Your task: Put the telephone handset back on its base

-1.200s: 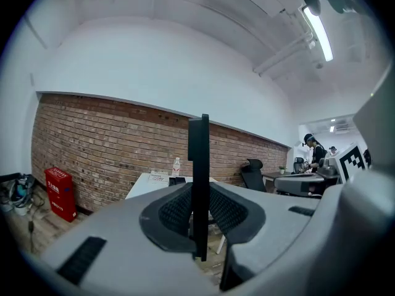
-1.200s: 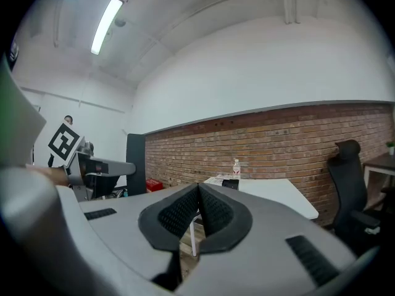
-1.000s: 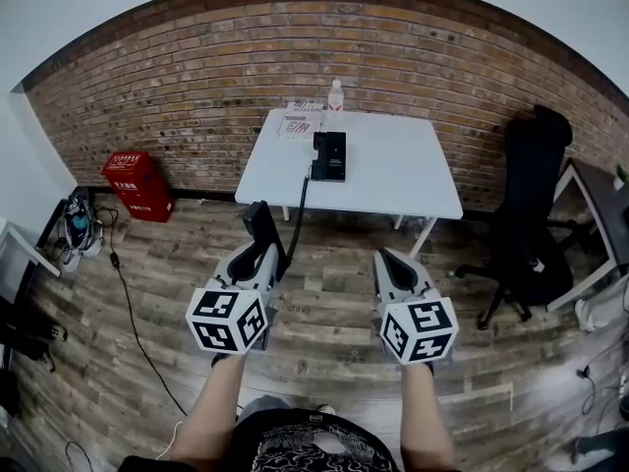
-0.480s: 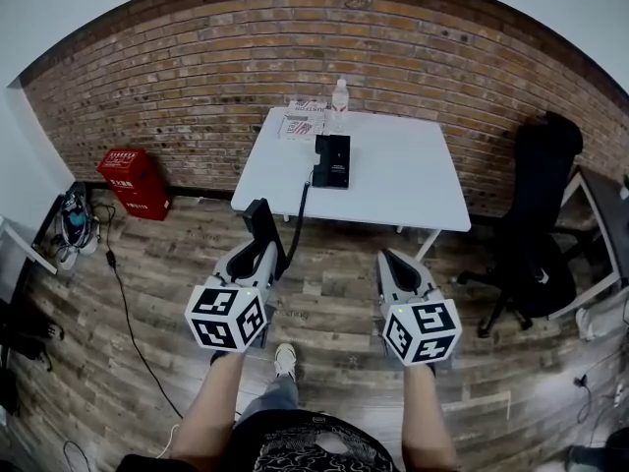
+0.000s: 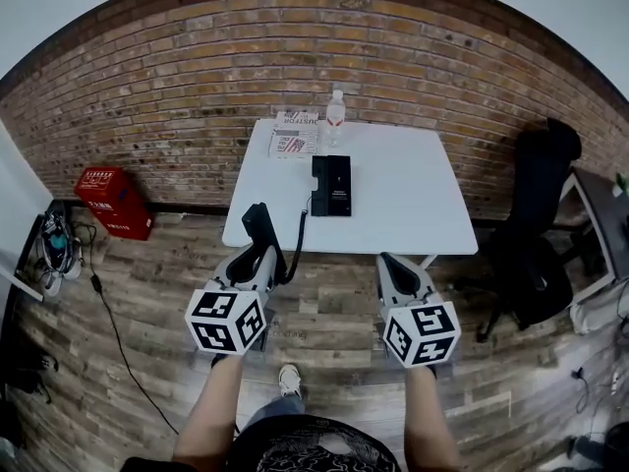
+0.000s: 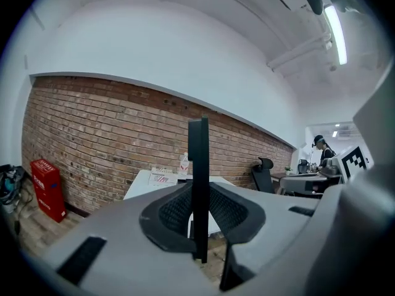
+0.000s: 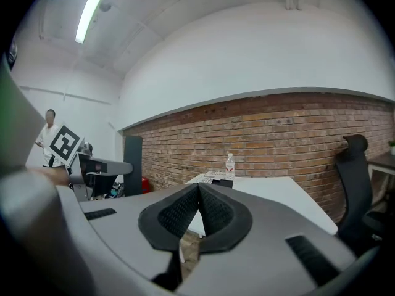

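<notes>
Ahead, head view: base [image 5: 331,185] sits on the white table [image 5: 413,205], long axis running away from the person. The handset [image 5: 258,226] stands upright in the left gripper [image 5: 256,256], off the table's near edge and left of the base; its cord [image 5: 300,226] apparently runs to the base.

Left gripper view: jaws clamped on the handset's thin edge.

Right gripper view: right gripper [image 7: 197,211] pressed closed, empty. The left is the carrying hand.

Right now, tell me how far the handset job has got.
Done: the left gripper is shut on the handset, cord running to the base. In hand: handset held over the floor, short of the table. Left: set it on the base. The right gripper is shut, empty.
</notes>
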Motion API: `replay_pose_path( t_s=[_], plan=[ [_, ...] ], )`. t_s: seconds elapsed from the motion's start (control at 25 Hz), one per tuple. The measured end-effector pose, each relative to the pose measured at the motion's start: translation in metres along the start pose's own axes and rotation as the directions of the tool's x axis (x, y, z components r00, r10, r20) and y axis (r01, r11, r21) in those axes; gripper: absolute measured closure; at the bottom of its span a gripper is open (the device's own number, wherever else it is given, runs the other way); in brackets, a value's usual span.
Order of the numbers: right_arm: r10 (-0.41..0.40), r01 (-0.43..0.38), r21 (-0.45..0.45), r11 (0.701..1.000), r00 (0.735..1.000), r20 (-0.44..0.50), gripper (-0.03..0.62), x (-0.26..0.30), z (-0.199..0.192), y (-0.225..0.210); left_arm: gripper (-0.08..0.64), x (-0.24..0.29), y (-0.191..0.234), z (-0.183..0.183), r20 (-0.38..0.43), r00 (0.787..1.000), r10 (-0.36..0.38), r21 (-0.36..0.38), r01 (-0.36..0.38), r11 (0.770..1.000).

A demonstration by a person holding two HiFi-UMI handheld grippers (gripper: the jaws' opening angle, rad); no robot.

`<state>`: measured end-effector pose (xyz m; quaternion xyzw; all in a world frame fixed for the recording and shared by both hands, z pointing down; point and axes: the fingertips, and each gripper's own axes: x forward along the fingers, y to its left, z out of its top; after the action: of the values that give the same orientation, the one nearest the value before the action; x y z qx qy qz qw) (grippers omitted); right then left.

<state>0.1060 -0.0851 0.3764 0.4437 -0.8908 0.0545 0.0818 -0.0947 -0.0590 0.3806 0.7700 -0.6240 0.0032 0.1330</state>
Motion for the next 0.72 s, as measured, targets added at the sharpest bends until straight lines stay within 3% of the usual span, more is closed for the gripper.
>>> replay_pose_path(
  t_s=[0.24,0.72],
  plan=[
    [-0.043,0.043,-0.004,0.999,0.999,-0.014,0.591,0.057,0.016,-0.002,0.482,0.047,0.041,0.015,-0.014,0.998,-0.054,-0.015,0.054,0.998],
    [-0.098,0.098,-0.011,0.995,0.995,-0.027,0.591,0.118,0.028,0.001,0.482,0.1,0.082,0.02,-0.047,0.989,-0.141,-0.032,0.14,0.99]
  ],
)
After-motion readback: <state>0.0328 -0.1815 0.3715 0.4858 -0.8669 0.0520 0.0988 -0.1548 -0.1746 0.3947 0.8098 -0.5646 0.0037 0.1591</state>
